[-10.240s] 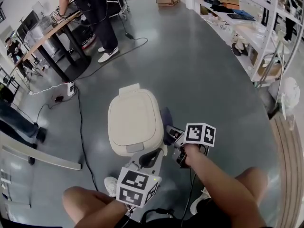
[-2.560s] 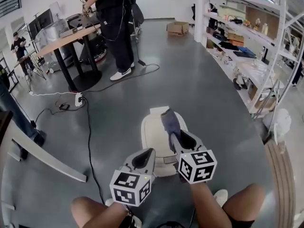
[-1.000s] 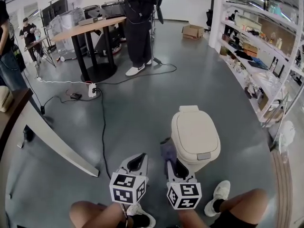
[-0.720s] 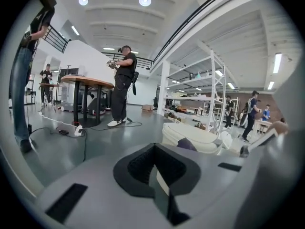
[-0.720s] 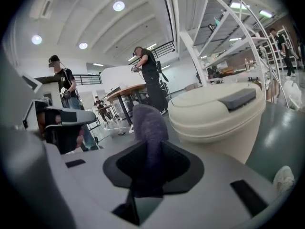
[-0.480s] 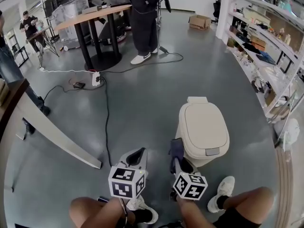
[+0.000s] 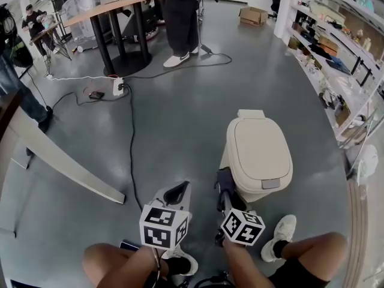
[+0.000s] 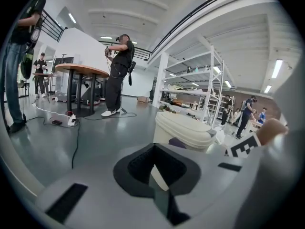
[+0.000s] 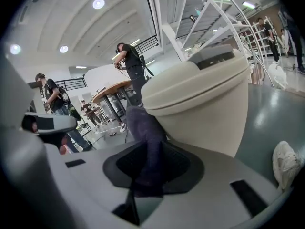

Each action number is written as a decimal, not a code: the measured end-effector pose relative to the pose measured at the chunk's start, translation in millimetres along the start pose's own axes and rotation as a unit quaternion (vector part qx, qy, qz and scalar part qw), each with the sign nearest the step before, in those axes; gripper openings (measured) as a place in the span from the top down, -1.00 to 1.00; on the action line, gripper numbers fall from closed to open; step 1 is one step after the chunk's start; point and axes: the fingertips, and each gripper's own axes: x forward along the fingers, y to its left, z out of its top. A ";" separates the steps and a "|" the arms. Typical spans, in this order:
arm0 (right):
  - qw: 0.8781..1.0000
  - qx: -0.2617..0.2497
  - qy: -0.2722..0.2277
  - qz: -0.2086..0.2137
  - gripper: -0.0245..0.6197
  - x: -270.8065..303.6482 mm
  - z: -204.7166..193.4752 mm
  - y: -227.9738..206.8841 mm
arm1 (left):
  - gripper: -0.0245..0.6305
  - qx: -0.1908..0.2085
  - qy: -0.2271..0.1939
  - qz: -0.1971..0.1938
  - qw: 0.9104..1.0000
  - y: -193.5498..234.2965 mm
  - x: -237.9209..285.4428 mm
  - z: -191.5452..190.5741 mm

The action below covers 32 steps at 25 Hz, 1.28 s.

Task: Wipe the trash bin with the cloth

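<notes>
Right tongs [image 7: 224, 192], clenched on the dark cloth [image 7: 224, 179], sit at the trash bin's [image 7: 261, 152] left wall. Left tongs [image 7: 177, 191], closed and empty, are farther off.

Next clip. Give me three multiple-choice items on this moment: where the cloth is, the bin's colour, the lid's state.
1. Where is the cloth?
A. flat on the lid
B. against the trash bin's side, held by the right gripper
C. on the floor

2. What colour is the trash bin?
A. beige
B. red
C. black

3. The lid is:
A. removed
B. propped open
C. closed

B: the right gripper view shows it pinched between the jaws, touching the bin wall. A: every view shows beige. C: it sits flat on the bin.
</notes>
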 end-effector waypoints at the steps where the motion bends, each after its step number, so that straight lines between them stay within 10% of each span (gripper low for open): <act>1: 1.000 0.002 0.003 -0.003 0.62 1.3 -2.7 -3.0 | 0.93 -0.001 0.002 -0.001 1.000 -0.1 -0.9 -1.9; 19: 0.994 -0.057 0.068 -0.066 0.62 57.8 -77.8 -47.3 | 0.93 -0.004 0.040 -0.005 0.999 2.7 22.5 -33.8; 32: 0.985 -0.099 0.103 -0.093 0.62 94.0 -129.3 -75.9 | 0.93 -0.117 0.038 -0.035 0.992 14.2 15.1 -25.2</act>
